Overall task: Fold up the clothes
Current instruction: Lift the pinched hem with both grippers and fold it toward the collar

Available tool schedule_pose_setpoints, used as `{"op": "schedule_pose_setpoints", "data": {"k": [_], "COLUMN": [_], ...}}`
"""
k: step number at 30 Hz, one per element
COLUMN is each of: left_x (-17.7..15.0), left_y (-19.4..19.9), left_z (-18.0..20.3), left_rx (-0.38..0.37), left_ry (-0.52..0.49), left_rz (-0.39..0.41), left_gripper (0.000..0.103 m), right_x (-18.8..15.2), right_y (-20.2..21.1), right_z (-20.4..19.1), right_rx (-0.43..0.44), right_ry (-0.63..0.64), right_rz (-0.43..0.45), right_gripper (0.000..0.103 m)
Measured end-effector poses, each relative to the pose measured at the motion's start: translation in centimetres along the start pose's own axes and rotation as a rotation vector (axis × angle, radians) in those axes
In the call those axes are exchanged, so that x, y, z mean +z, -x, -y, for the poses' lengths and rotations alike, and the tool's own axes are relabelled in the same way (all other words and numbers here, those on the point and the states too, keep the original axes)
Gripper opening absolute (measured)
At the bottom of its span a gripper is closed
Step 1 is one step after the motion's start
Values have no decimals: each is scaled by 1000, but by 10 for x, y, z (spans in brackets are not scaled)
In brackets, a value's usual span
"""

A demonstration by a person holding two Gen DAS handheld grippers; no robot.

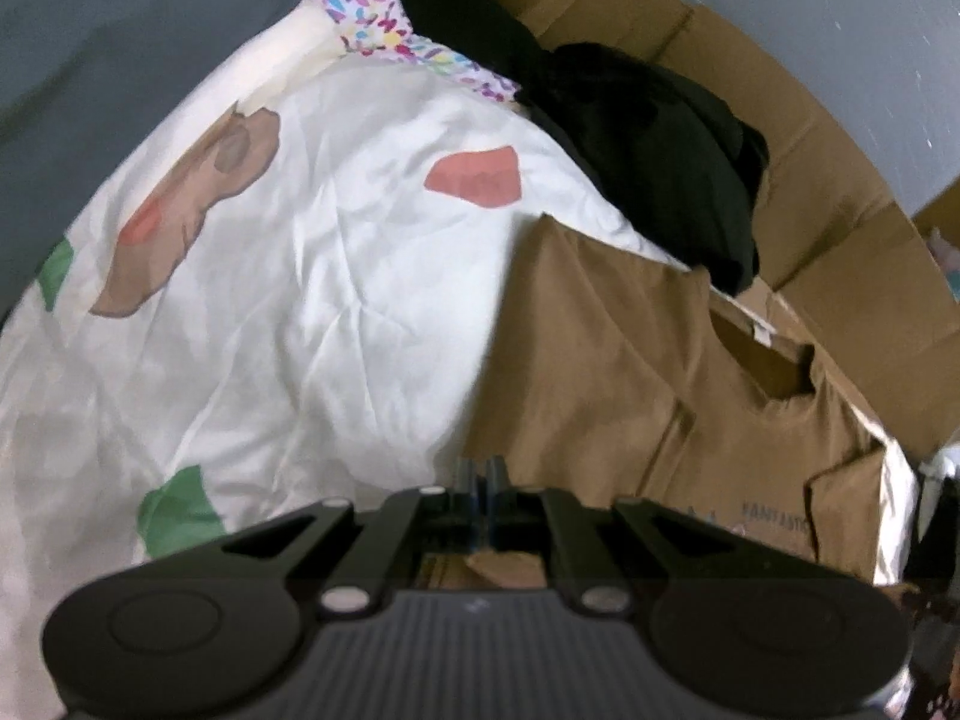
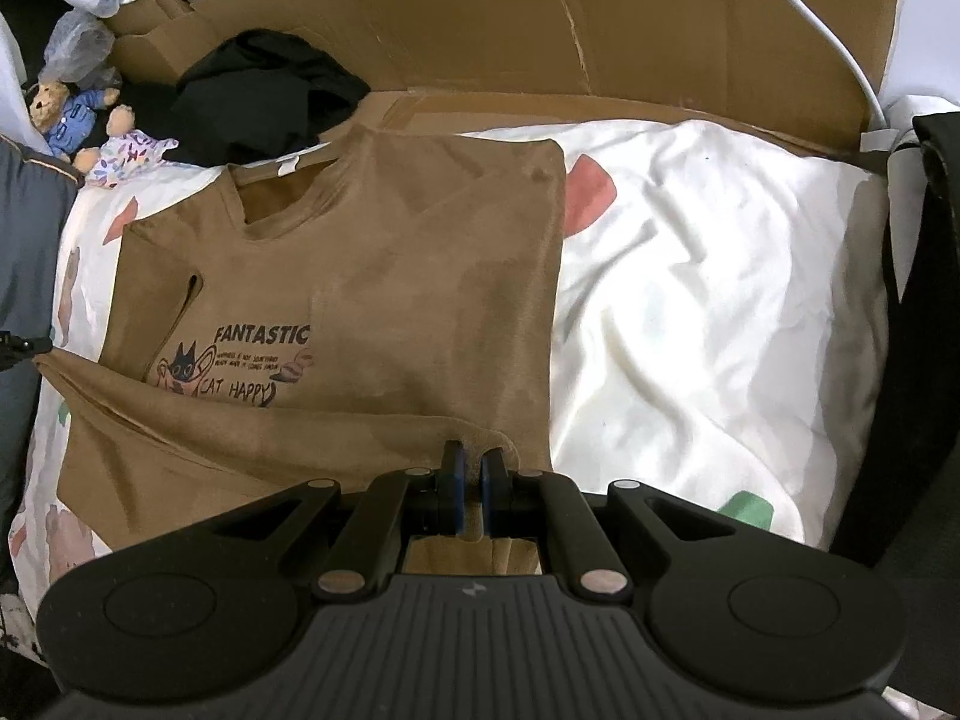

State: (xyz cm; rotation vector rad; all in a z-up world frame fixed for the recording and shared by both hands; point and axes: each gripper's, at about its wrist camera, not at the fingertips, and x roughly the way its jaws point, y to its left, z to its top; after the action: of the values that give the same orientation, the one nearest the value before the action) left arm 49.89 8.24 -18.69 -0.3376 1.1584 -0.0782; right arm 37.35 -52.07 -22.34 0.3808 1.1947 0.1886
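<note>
Both grippers pinch the brown T-shirt's hem, mid-fold.
White bedsheet point(image 2: 720, 300) carries the brown T-shirt point(image 2: 390, 252) near its cardboard-side edge, sleeves already tucked; right gripper point(image 2: 471, 480) and left gripper point(image 1: 480, 480) are clamped on its hem, bottom-to-collar fold unfinished.

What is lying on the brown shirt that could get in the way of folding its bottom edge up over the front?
Nothing visible does. Both tools, left and right, are shut on the brown shirt at its near edge. The shirt's front is bare; the black clothes and the teddy bear lie beyond the collar.
</note>
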Motion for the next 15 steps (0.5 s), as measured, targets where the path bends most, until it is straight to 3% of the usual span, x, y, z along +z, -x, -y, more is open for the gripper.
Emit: {"op": "schedule_pose_setpoints", "data": {"k": [15], "left_x": [4], "left_y": [-16], "left_z": [-3], "left_rx": [-47], "left_ry": [73], "left_rz": [75], "left_gripper": [2], "right_x": [22], "right_y": [-16], "right_z": [6], "right_rx": [-15], "right_ry": [-28], "right_rz": [41], "right_gripper": [5]}}
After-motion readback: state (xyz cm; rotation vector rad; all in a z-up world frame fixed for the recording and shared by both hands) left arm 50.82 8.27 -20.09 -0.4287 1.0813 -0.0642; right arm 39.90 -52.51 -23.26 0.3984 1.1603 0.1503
